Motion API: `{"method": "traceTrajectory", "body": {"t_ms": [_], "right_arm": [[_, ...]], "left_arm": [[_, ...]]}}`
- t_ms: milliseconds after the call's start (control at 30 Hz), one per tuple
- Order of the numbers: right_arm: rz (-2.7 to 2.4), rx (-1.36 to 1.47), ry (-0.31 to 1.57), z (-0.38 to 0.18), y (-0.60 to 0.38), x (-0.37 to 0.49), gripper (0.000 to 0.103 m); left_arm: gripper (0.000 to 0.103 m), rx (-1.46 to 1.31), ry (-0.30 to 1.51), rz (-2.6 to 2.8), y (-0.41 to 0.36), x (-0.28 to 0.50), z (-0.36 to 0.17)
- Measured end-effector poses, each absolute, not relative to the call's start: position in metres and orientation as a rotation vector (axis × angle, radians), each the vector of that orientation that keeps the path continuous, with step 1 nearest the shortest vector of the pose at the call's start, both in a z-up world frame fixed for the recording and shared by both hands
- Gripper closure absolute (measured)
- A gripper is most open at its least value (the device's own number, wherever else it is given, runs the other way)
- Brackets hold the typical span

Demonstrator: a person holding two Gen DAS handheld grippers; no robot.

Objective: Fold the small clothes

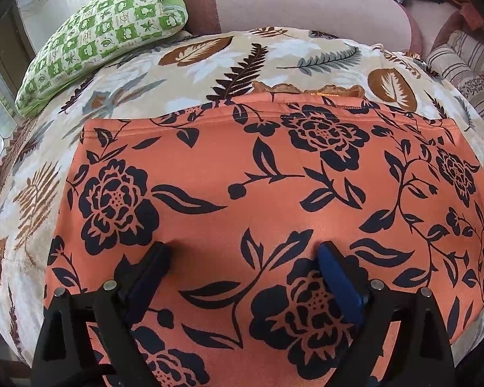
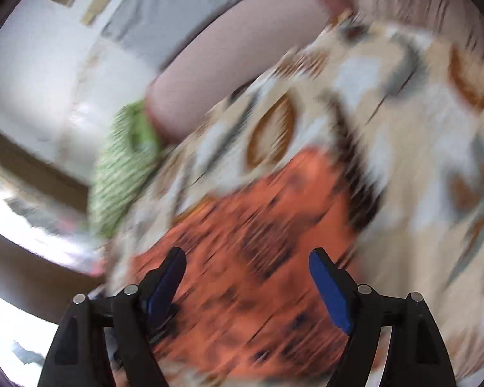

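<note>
Leaf-print bedspread (image 1: 209, 61) in cream, brown and grey covers the bed, with a green checked pillow (image 1: 103, 32) at its far left corner and a pink bolster (image 1: 293, 6) along the back. Striped cushions (image 1: 461, 67) sit at the far right.

An orange garment (image 1: 235, 174) with dark blue flowers lies flat on the bedspread, its stitched hem running across the far side. A scrap of orange-brown trim (image 1: 309, 89) peeks out just beyond that hem.

The left gripper (image 1: 243, 254) hangs over the near part of the garment, its 2 blue-padded fingers (image 1: 338, 280) spread wide with nothing between them. Whether the tips touch the cloth cannot be told.

The right wrist view is heavily smeared by motion. The right gripper (image 2: 247, 258) also has its 2 fingers (image 2: 329, 287) spread apart and holding nothing, above the near edge of the garment (image 2: 258, 232). The bedspread (image 2: 403, 122) fills that view's right side, the pillow (image 2: 122, 167) and bolster (image 2: 216, 87) show up left of centre, and a white wall (image 2: 48, 74) stands behind them.
</note>
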State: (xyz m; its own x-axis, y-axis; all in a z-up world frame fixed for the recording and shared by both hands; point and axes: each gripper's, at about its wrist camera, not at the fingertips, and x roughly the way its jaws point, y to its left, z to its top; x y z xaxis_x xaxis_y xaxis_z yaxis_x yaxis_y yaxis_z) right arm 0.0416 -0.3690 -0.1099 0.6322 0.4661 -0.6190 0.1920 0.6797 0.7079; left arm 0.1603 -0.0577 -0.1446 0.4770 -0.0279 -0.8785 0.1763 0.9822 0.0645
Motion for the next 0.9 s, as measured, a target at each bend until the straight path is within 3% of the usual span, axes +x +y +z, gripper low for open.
{"method": "traceTrajectory", "body": {"t_ms": [100, 133, 333, 433, 500, 700, 733, 767, 833, 900], "right_arm": [[0.159, 0.865, 1.081, -0.170, -0.351, 0.047, 0.019], [0.138, 0.893, 1.066, -0.177, -0.351, 0.045, 0.021], [0.168, 0.770, 0.971, -0.123, -0.329, 0.029, 0.020], [0.165, 0.747, 1.016, -0.142, -0.320, 0.033, 0.015], [0.094, 0.764, 1.082, -0.163, -0.329, 0.029, 0.015], [0.094, 0.816, 0.977, -0.141, -0.339, 0.007, 0.015], [0.105, 0.823, 0.960, -0.136, -0.342, -0.003, 0.015], [0.110, 0.831, 0.949, -0.132, -0.342, -0.011, 0.015], [0.123, 0.871, 0.938, -0.128, -0.347, -0.030, 0.015], [0.153, 0.959, 0.911, -0.127, -0.354, -0.053, 0.015]], "left_arm": [[0.009, 0.150, 1.079, -0.133, -0.057, 0.161, -0.144], [0.010, 0.148, 1.090, -0.147, -0.055, 0.161, -0.141], [0.010, 0.055, 0.996, -0.107, -0.009, 0.130, -0.113], [0.008, 0.053, 1.106, -0.041, 0.022, 0.129, -0.147], [0.008, 0.062, 1.082, -0.049, 0.027, 0.123, -0.137], [0.008, -0.053, 1.014, -0.040, 0.073, 0.087, -0.110], [0.011, -0.115, 1.043, -0.031, 0.088, 0.082, -0.117], [0.026, -0.169, 1.075, -0.027, 0.101, 0.078, -0.125], [0.068, -0.224, 1.152, -0.045, 0.118, 0.074, -0.145], [0.072, -0.260, 1.132, -0.073, 0.128, 0.072, -0.147]]}}
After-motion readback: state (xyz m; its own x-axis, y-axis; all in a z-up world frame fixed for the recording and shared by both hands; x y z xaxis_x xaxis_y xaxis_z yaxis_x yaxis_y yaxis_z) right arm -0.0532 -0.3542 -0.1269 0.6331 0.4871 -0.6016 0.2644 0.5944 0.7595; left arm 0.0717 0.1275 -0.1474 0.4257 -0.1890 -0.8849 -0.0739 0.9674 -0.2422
